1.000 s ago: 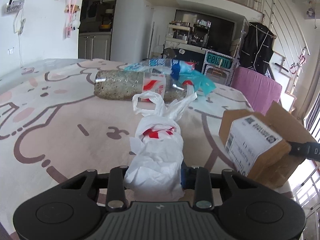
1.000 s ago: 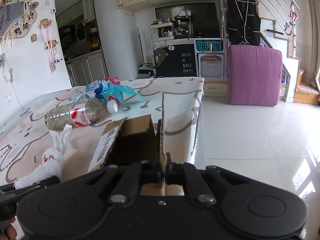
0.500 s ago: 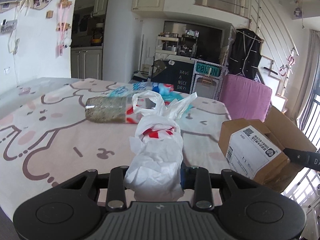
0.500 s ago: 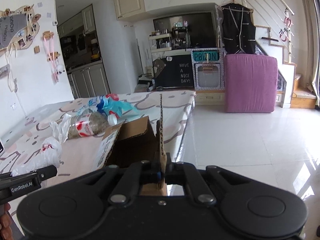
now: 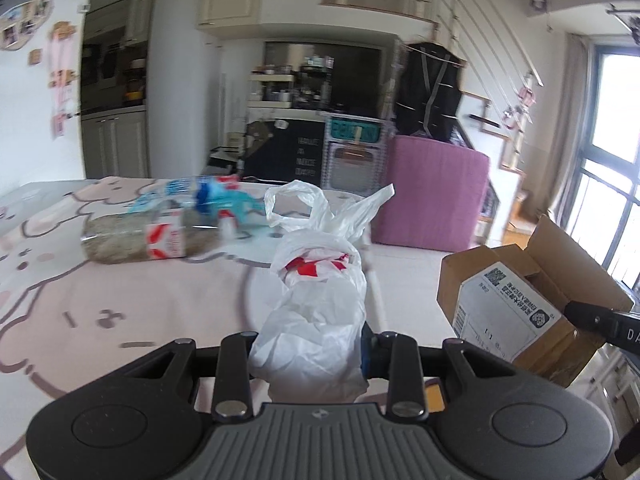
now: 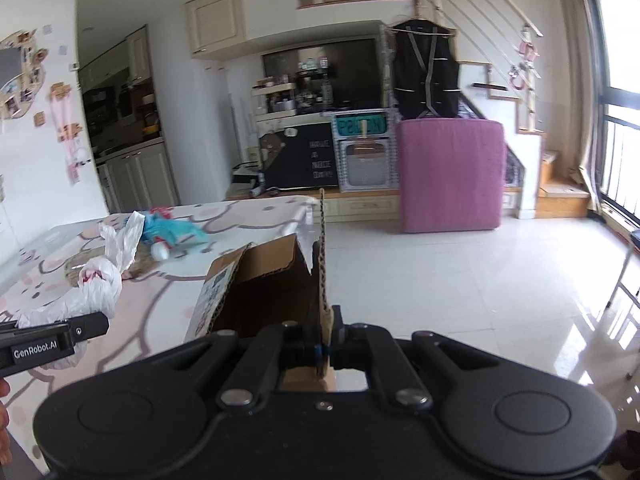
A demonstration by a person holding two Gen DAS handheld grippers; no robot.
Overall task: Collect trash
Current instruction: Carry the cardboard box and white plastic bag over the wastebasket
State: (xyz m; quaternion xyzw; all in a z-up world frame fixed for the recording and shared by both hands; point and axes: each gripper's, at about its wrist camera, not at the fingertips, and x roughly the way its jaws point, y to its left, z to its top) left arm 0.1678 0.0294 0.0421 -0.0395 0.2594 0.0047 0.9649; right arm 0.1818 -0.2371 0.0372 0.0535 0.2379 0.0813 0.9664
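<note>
Between the fingers of the left gripper sits a knotted white plastic bag, pinched at its crumpled lower end and standing up over the patterned surface; the right gripper is pressed together on the thin edge of a flap of the open cardboard box, which hangs just beside the bag, past the surface's edge. The bag's hold looks soft: the film could slide out of the pinch if the hand swings, and the box, carried by one flap, could tear or tip and spill. A clear bottle and blue wrappers remain on the surface, well apart from both grippers. Compared with a second ago, both views have risen and pulled back: bottle and wrappers look farther off, more floor shows, and both grips are unchanged.
</note>
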